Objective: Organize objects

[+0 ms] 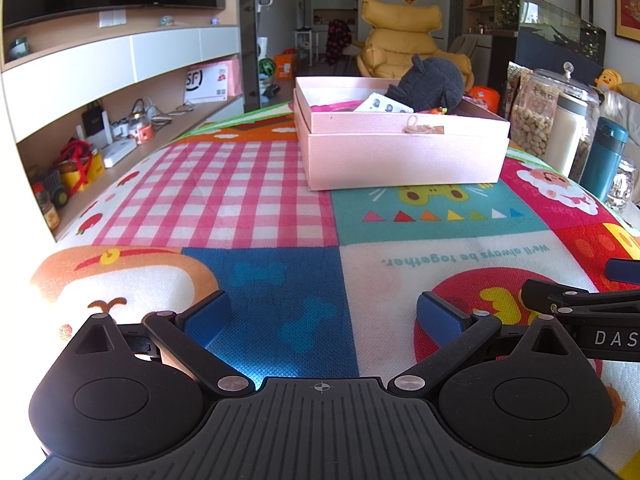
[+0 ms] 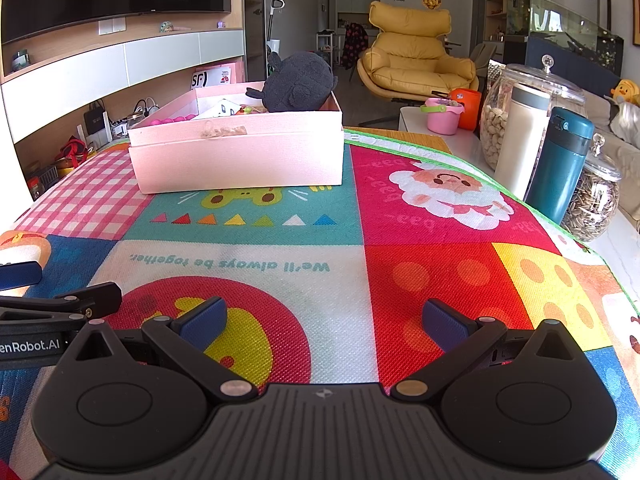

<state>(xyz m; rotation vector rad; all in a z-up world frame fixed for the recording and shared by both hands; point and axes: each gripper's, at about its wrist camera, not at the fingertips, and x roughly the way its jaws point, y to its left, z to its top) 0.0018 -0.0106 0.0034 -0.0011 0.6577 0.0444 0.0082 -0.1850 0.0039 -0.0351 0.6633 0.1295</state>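
A pink box [image 1: 400, 156] stands at the far side of the colourful mat [image 1: 256, 200]; it also shows in the right wrist view [image 2: 240, 160]. In it lie a dark grey plush toy [image 1: 434, 82] [image 2: 298, 82], a white card [image 1: 382, 104] and pink items [image 2: 172, 121]. My left gripper [image 1: 324, 314] is open and empty, low over the mat's near edge. My right gripper [image 2: 324, 320] is open and empty, beside it on the right. Each gripper's side shows in the other's view.
A glass jar of nuts [image 2: 516, 120], a white flask [image 2: 520, 140], a teal flask [image 2: 560, 164] and a jar of seeds [image 2: 594, 200] stand along the mat's right edge. A pink bucket [image 2: 442, 114] stands behind. Shelves with clutter [image 1: 80, 152] are at left.
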